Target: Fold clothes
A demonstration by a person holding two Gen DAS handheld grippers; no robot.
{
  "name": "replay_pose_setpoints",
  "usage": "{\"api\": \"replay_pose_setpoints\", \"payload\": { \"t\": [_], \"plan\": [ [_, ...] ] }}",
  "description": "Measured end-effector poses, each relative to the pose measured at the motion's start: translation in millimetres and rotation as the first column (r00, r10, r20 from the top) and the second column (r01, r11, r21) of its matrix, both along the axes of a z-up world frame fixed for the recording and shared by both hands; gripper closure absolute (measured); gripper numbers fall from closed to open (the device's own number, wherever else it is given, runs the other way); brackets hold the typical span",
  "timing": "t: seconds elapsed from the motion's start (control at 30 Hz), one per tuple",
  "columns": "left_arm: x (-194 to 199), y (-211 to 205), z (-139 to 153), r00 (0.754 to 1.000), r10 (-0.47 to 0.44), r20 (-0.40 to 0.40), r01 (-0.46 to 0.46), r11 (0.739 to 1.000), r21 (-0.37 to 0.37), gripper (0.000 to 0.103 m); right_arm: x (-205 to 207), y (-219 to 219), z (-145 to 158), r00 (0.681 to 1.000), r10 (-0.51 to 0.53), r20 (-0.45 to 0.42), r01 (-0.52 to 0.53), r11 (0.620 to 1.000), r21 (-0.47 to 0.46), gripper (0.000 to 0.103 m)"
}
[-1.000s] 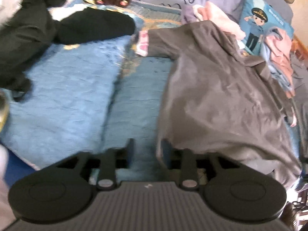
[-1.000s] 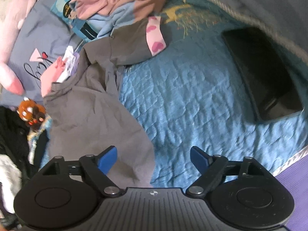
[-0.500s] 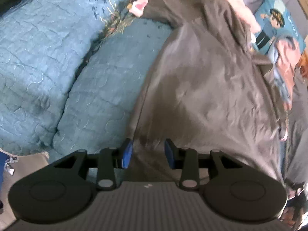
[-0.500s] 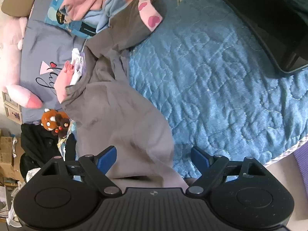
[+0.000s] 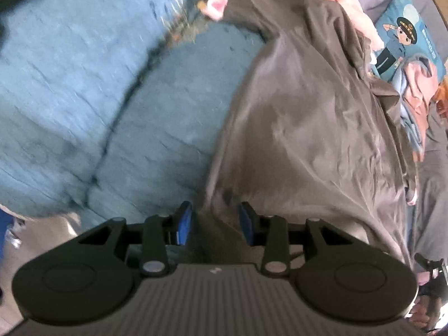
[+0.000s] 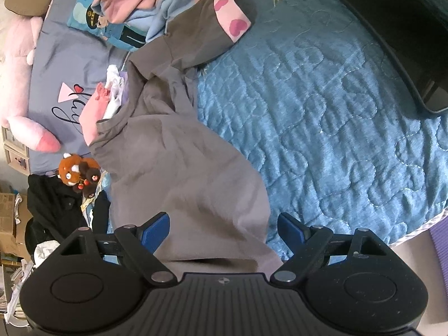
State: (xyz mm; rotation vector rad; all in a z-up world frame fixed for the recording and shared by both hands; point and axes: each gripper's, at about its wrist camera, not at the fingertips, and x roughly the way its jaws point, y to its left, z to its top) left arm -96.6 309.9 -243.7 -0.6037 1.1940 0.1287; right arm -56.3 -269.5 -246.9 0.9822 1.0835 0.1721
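Each tool [image 5: 215, 221] [image 6: 223, 231] is black, ribbed, with blue pads [image 5: 184, 219].

shirt [image 6: 179, 168]: thin matt grey cloth, creased | bedspread [image 6: 322, 117]: quilted blue cloth, stitched in swirls | gripper [image 6: 222, 231]: matt black plastic, ribbed; blue pads

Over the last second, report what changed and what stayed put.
The left gripper came down onto the near hem of the grey shirt, and the cloth now lies between its fingers, not visibly pinched. The right gripper closed in on the same hem, jaws wide. The shirt stayed spread on the blue quilt.
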Motion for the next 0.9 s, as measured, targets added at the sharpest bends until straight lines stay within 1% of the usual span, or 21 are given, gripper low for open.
{"api": "replay_pose_setpoints", "payload": {
  "t": [0.03,0.13,0.17,0.2,0.27,0.3,0.33,0.37,0.4,0.43,0.47,0.5,0.57,0.67,0.73,0.83,0.9],
  "plan": [
    [0.6,-1.5,-4.6,1.000,0.001,-0.005,-0.001,1.000,-0.006,0.062,-0.1,0.6,0.4,1.000,0.003,0.000,-0.003,1.000,-0.002,0.019],
    [4.4,-6.3,-10.6,1.000,-0.002,-0.012,0.002,1.000,0.021,0.063,0.0,0.9,1.1,1.000,0.012,-0.004,-0.012,1.000,-0.013,0.019],
    [5.3,-7.3,-8.0,1.000,-0.010,0.004,0.010,1.000,0.019,0.065,0.0,0.1,0.6,1.000,0.008,-0.003,-0.008,1.000,-0.013,0.019],
    [5.6,-7.2,-6.4,1.000,-0.011,0.021,0.011,1.000,0.005,0.077,-0.1,-0.8,0.1,1.000,0.003,-0.002,-0.003,1.000,-0.012,0.019],
    [6.9,-7.8,-7.6,1.000,0.005,0.029,-0.004,0.999,-0.032,0.095,-0.1,-1.6,-1.7,1.000,-0.006,0.003,0.006,1.000,-0.002,0.020],
    [7.6,-8.4,-8.7,1.000,0.014,0.026,-0.013,0.999,-0.044,0.099,0.0,-0.8,-2.3,1.000,-0.006,0.007,0.006,1.000,0.002,0.026],
    [7.9,-10.2,-9.2,1.000,0.018,0.025,-0.017,0.999,-0.037,0.099,0.1,0.8,-2.2,1.000,0.001,0.016,-0.001,1.000,0.001,0.041],
    [7.9,-12.3,-8.3,0.999,0.024,0.027,-0.024,0.999,-0.028,0.100,0.5,3.5,-0.5,0.999,0.018,0.032,-0.017,1.000,-0.020,0.053],
    [6.7,-13.8,-5.6,0.999,0.036,0.035,-0.035,0.999,-0.025,0.100,1.1,6.7,2.0,0.998,0.041,0.045,-0.038,0.998,-0.058,0.085],
    [4.3,-14.2,-0.5,0.997,0.045,0.056,-0.043,0.998,-0.035,0.100,1.5,10.5,4.9,0.996,0.068,0.054,-0.062,0.993,-0.103,0.099],
    [1.8,-14.7,4.7,0.995,0.054,0.079,-0.051,0.998,-0.044,0.101,1.3,14.2,8.7,0.993,0.096,0.068,-0.086,0.987,-0.133,0.100],
    [-1.9,-15.3,11.7,0.991,0.067,0.117,-0.061,0.997,-0.051,0.101,0.6,16.5,14.8,0.989,0.116,0.094,-0.102,0.985,-0.136,0.100],
    [-12.6,-11.8,35.0,0.972,0.097,0.214,-0.083,0.994,-0.072,0.101,-0.9,20.5,27.9,0.977,0.152,0.150,-0.131,0.982,-0.136,0.100],
    [-22.6,-3.9,66.9,0.945,0.115,0.307,-0.090,0.991,-0.095,0.101,0.4,20.6,52.4,0.960,0.157,0.231,-0.143,0.987,-0.075,0.100],
    [-24.5,-1.5,82.4,0.938,0.098,0.333,-0.075,0.994,-0.081,0.101,2.7,20.2,69.9,0.949,0.154,0.274,-0.148,0.988,-0.041,0.100],
    [-28.5,1.3,100.1,0.931,0.093,0.353,-0.071,0.995,-0.073,0.101,1.2,17.6,90.3,0.939,0.137,0.317,-0.160,0.986,0.050,0.100],
    [-35.3,4.5,110.2,0.917,0.114,0.383,-0.082,0.992,-0.099,0.101,-3.1,16.1,101.5,0.930,0.134,0.342,-0.180,0.978,0.106,0.100]
  ]
}}
